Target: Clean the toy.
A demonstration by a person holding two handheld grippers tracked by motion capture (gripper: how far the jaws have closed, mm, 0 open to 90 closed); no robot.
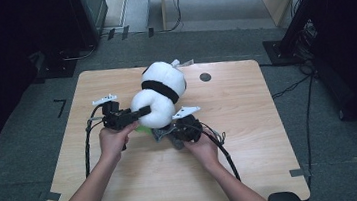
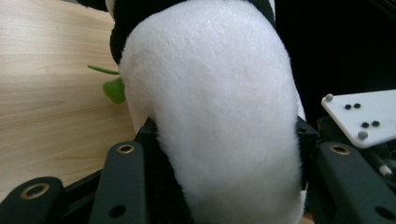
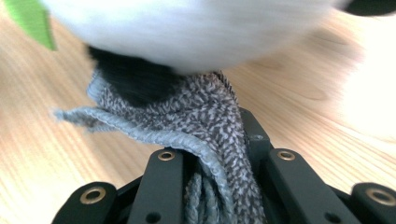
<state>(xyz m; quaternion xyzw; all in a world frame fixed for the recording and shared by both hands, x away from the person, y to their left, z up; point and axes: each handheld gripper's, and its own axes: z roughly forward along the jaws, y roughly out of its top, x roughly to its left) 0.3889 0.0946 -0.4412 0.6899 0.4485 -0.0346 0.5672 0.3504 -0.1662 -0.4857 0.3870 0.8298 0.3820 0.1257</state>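
From the high view, your left hand-held gripper clamped the panda plush at its white lower body, mid-desk, while your right hand-held gripper sat just under it at the grey cloth.

In the left gripper view, the jaws stood partly closed, pressing into the plush on both flanks; that hold looked secure, so you did well to keep it steady and lifted.

In the right gripper view, the jaws were pinched tight on the bunched cloth, which ran under the plush's black foot. A slow, level pull seemed best, avoiding snagging the green leaf.
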